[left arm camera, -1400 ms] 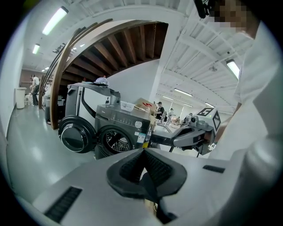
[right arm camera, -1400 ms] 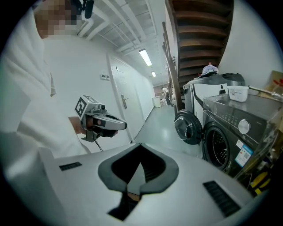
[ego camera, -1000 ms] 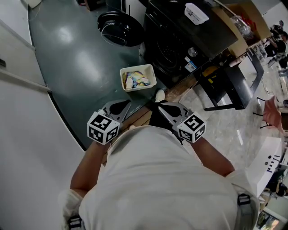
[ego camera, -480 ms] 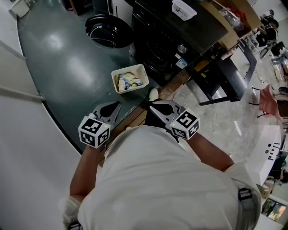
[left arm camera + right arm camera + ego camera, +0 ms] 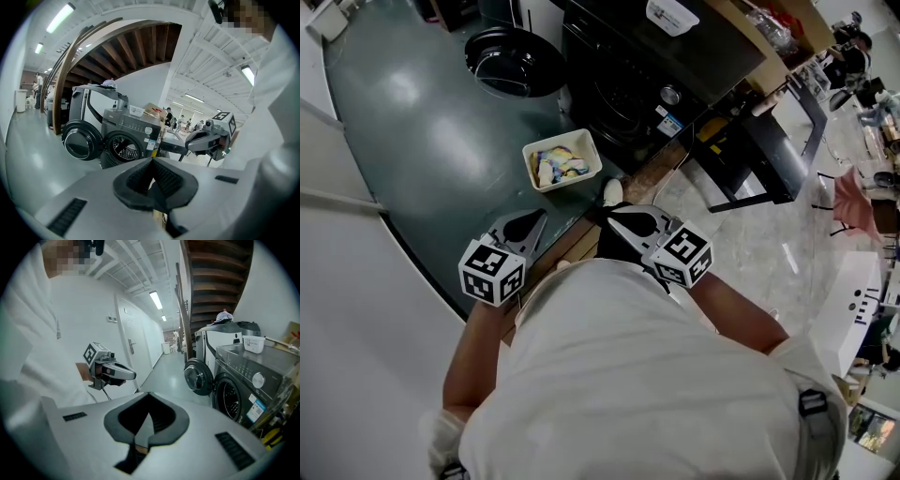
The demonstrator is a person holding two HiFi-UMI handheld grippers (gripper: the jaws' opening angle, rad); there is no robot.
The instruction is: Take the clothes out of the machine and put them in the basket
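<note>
Dark grey front-loading washing machine (image 5: 628,89), seen from above, with its round black door (image 5: 508,58) swung open at its left. Through the opening, the perforated metal drum (image 5: 125,148) is visible. The white rectangular plastic basket (image 5: 584,141) stands on the grey-green floor (image 5: 422,131) just in front of the machine and holds the crumpled yellow, white and blue clothes (image 5: 561,165).

A white shoe (image 5: 612,191) stands beside the basket, on the side away from the machine. A small white tub (image 5: 671,16) rests on top of the machine. A black metal frame (image 5: 766,164) stands to the machine's right, and a white appliance (image 5: 96,104) stands beyond the machine.

The left gripper (image 5: 534,221) and the right gripper (image 5: 623,217) are held close to the person's white shirt (image 5: 619,375), well apart from the machine and short of the basket. Each has its jaws pressed together with nothing between them.
</note>
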